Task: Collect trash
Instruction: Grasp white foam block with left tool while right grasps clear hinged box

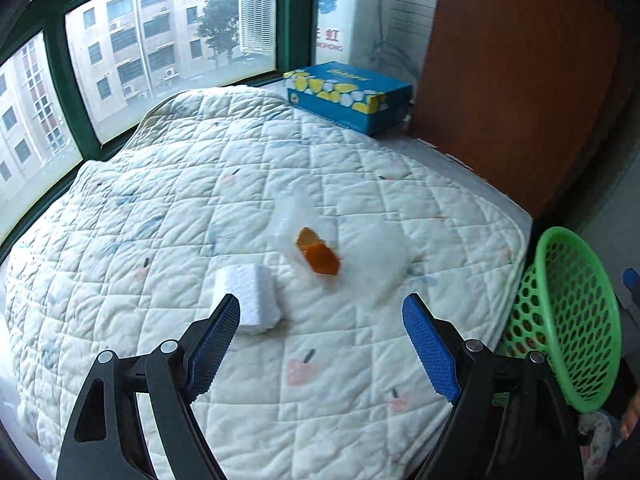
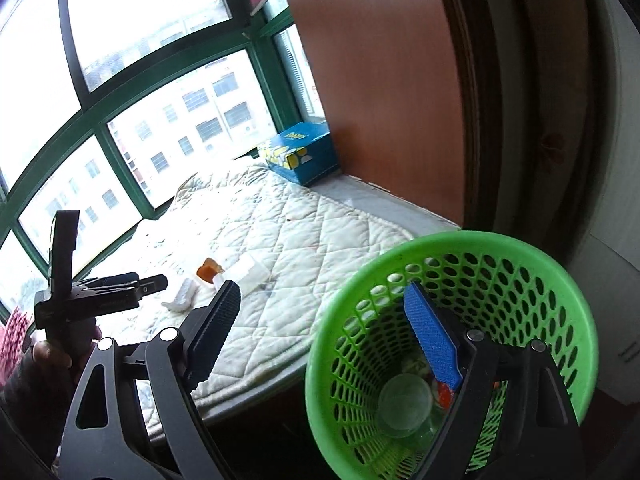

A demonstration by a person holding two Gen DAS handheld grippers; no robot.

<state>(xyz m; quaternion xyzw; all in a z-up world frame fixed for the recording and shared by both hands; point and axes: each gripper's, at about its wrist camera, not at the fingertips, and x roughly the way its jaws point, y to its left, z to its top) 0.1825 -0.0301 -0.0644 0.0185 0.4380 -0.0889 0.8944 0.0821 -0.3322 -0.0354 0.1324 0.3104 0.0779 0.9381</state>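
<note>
Left wrist view, listed left to right:

- Windows (image 1: 168,40): green frames, apartment blocks outside.
- Quilt (image 1: 160,208): white, stitched in diamonds, spread over a ledge or bed beneath the windows.
- White foam block (image 1: 250,300): lying on quilt, just beyond the left finger of the left gripper (image 1: 320,312). Jaws spread wide, nothing between the pads.
- Orange scrap (image 1: 318,254): blurred, amid clear plastic wrap (image 1: 360,252), near the middle of quilt, beside foam block.
- Blue box (image 1: 346,96): far end of quilt, against the brown cabinet (image 1: 520,80).
- Green basket (image 1: 568,320): off the right edge of quilt, lower down, tilted.

Right wrist view, left to right:

- Person's hand (image 2: 52,356) on the other gripper's handle, over the near left of quilt.
- Same foam block, orange scrap and wrap visible past it, well apart from basket.
- Right gripper (image 2: 324,312): jaws spread, holding nothing; right finger inside the basket mouth, left finger outside the rim.
- Basket contents: clear cup (image 2: 404,404) at the bottom, a red bit beside it, other items indistinct.

Step judged in hand: some trash already binned; three pieces left on quilt; both claws empty.

Next move calls for: lowering the left claw over foam block, closing gently on its soft sides, then carrying it right to the basket.
</note>
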